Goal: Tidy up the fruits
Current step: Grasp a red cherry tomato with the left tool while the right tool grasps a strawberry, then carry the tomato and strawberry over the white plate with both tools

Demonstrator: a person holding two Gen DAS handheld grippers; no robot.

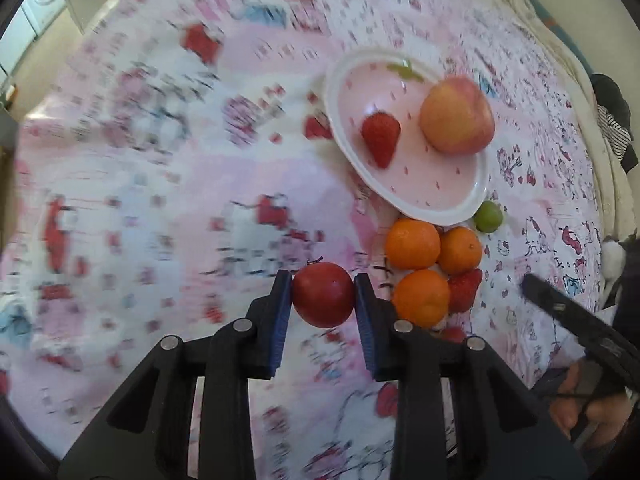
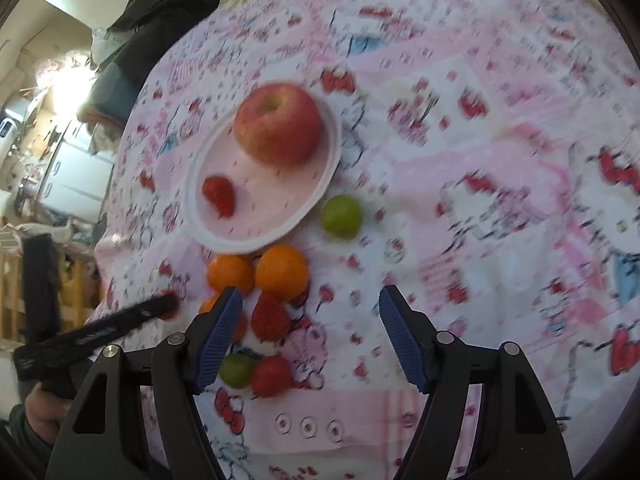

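My left gripper is shut on a small dark red round fruit, held above the patterned cloth. A pink plate with a white rim holds a large apple and a strawberry. Three oranges and a strawberry lie beside the plate, with a green fruit at its rim. My right gripper is open and empty above the cloth, next to the oranges, a strawberry, a small green fruit and a small red fruit. The plate lies beyond.
A pink and white cartoon-print cloth covers the whole surface. Another green fruit lies right of the plate. Dark clothing and room clutter sit past the cloth's far left edge. My left gripper shows at the left of the right wrist view.
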